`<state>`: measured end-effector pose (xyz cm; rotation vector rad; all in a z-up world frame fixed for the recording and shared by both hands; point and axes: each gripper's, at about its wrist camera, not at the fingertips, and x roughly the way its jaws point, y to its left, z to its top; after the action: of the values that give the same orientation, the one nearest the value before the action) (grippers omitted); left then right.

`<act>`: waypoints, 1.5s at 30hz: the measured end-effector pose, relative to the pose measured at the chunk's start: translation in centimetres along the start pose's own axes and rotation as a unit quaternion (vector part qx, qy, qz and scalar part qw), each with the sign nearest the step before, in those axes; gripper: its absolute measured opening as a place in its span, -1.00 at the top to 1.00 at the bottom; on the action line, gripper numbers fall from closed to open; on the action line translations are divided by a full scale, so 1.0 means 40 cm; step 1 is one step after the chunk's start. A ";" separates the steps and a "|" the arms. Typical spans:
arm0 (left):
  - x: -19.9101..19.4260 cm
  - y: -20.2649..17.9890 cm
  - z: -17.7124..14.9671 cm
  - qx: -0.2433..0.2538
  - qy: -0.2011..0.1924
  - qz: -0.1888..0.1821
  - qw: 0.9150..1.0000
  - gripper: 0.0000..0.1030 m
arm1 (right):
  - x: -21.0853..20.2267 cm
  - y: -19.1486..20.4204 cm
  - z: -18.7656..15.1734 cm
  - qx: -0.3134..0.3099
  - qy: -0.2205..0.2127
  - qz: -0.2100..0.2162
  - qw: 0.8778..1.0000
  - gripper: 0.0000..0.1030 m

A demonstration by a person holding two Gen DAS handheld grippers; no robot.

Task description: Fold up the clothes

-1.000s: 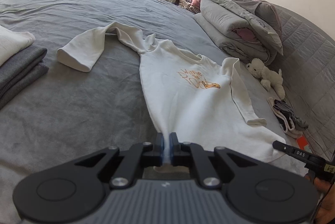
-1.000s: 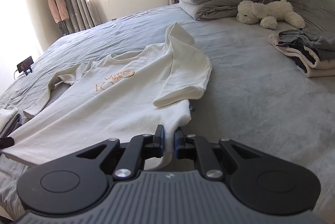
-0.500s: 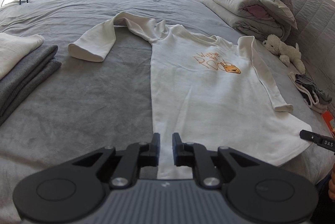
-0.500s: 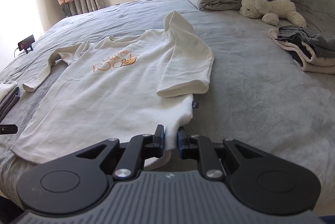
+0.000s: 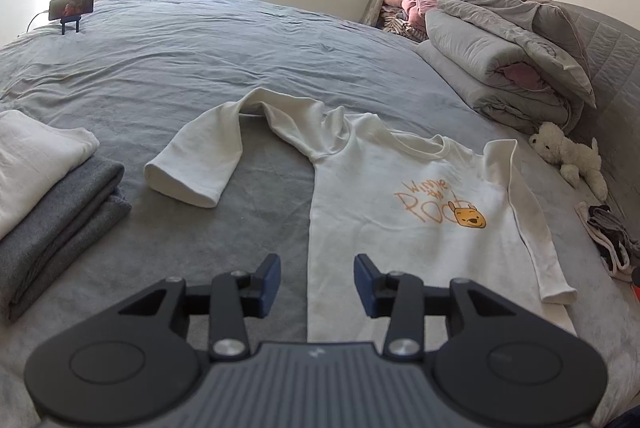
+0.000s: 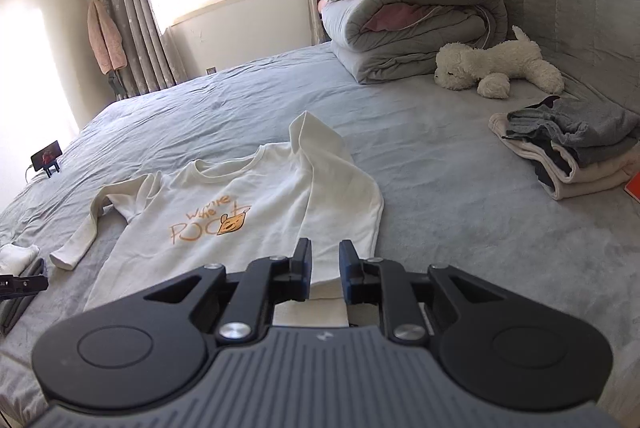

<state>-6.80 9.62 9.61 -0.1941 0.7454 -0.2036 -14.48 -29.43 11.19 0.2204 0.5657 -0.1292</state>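
Observation:
A cream long-sleeved shirt (image 5: 384, 203) with an orange Winnie the Pooh print lies flat, front up, on the grey bed (image 5: 200, 75). Its left sleeve (image 5: 200, 159) bends outward; its right sleeve (image 6: 340, 195) is folded over the body. My left gripper (image 5: 316, 282) is open and empty, raised above the shirt's bottom left hem. My right gripper (image 6: 325, 268) is open, its jaws a little apart, above the bottom right hem, with shirt cloth visible between and below them. The shirt also shows in the right wrist view (image 6: 224, 211).
Folded grey and white clothes (image 5: 44, 187) lie at the left. A pile of folded clothes (image 6: 572, 151) lies at the right, beside a white plush toy (image 6: 496, 65). A rolled duvet and pillows (image 6: 408, 11) sit at the headboard. A phone on a stand (image 5: 71, 7) is far left.
Both grippers have opened and let go of the shirt's bottom hem, then lifted up and back. The shirt now lies flat on the bed.

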 end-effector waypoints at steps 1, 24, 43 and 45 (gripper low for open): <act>0.010 -0.008 0.008 -0.002 0.003 -0.001 1.000 0.19 | -0.002 -0.005 0.013 0.003 -0.004 -0.001 1.000 0.63; 0.271 -0.004 0.085 -0.007 0.038 0.088 0.995 0.06 | 0.329 0.067 0.045 -0.169 0.082 -0.010 0.982 0.18; 0.323 0.024 0.105 -0.017 0.052 0.100 0.993 -0.18 | 0.433 0.032 0.062 -0.176 0.092 -0.099 0.975 1.00; 0.321 0.029 0.108 -0.020 0.050 0.102 0.993 -0.18 | 0.416 0.015 0.084 -0.157 0.073 -0.111 0.979 1.00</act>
<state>5.52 7.96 4.09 -0.1445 0.8638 -0.0049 1.28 -30.67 4.99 -0.1420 0.7464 -0.2386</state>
